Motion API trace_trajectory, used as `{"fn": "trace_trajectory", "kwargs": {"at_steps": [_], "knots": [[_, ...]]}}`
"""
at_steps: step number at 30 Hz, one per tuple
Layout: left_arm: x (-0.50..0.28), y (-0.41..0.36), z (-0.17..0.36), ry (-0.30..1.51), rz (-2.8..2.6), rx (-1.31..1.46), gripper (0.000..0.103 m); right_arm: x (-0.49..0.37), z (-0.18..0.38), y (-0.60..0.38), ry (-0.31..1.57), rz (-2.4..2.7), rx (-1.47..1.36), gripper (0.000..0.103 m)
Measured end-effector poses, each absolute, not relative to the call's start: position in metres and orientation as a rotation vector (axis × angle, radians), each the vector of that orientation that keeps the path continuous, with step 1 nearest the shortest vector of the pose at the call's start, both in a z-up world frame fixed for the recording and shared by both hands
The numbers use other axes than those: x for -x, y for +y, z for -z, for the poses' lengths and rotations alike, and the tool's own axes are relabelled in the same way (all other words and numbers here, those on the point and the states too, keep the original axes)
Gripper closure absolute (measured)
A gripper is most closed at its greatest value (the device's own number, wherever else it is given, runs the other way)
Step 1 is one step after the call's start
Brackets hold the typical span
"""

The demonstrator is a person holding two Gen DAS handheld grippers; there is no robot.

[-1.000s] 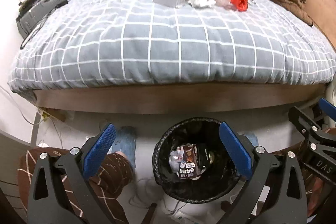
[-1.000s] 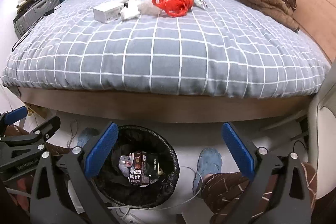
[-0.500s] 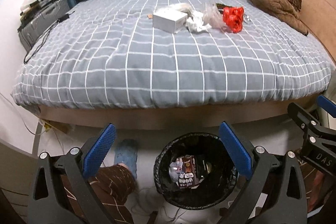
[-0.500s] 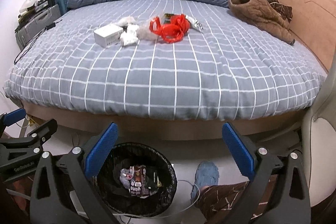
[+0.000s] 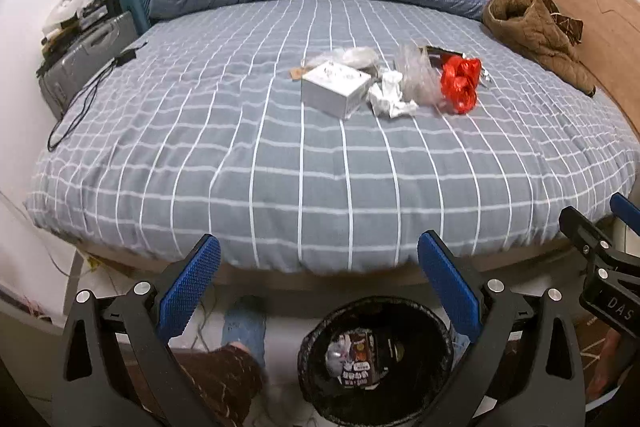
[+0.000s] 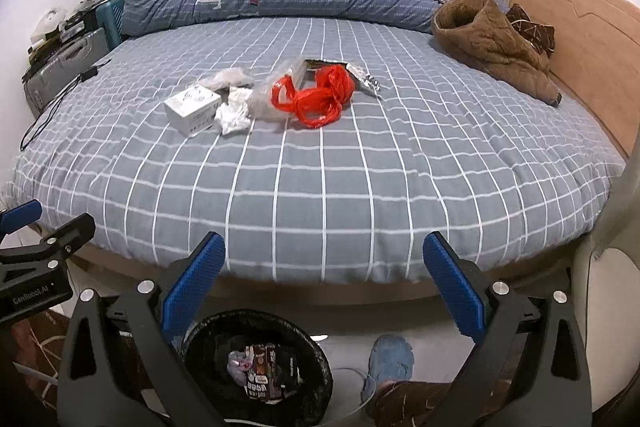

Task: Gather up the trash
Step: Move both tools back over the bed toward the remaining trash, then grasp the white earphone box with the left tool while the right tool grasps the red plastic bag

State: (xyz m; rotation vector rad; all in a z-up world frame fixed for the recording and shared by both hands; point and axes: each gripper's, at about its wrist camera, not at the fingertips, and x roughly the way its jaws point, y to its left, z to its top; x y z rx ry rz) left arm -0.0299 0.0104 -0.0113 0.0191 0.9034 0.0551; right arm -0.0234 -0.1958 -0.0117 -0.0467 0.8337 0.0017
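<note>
At twelve o'clock on the bed (image 6: 360, 187), trash (image 6: 312, 99) is best approached level; both grippers (image 5: 318, 279) (image 6: 324, 275) are held spread, empty.

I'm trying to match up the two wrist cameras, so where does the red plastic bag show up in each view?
Left wrist view: the red plastic bag lies on the bed, right of centre in the upper half, at the right end of the trash cluster.
Right wrist view: the red plastic bag lies near the centre, upper half, right of the crumpled tissue.
Shared landmark: the white box, at the cluster's left end in both views.
</note>
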Motion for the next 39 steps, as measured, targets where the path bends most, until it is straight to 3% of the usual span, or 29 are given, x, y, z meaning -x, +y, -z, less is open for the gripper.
{"fn": "trace_trajectory", "kwargs": {"at_steps": [14, 31, 39], "knots": [[-0.063, 0.012, 0.014, 0.899, -0.032, -0.016, 0.006, -0.070, 0.013, -0.206, 0.833, 0.001, 0.057, 0.008], [-0.187, 0.013, 0.066, 0.931, 0.023, -0.056, 0.006, -0.215, 0.049, -0.212, 0.859, 0.005, 0.054, 0.008], [-0.206, 0.011, 0.084, 0.900, 0.043, -0.070, 0.007, -0.247, 0.074, -0.210, 0.871, -0.019, 0.035, 0.019]]}}
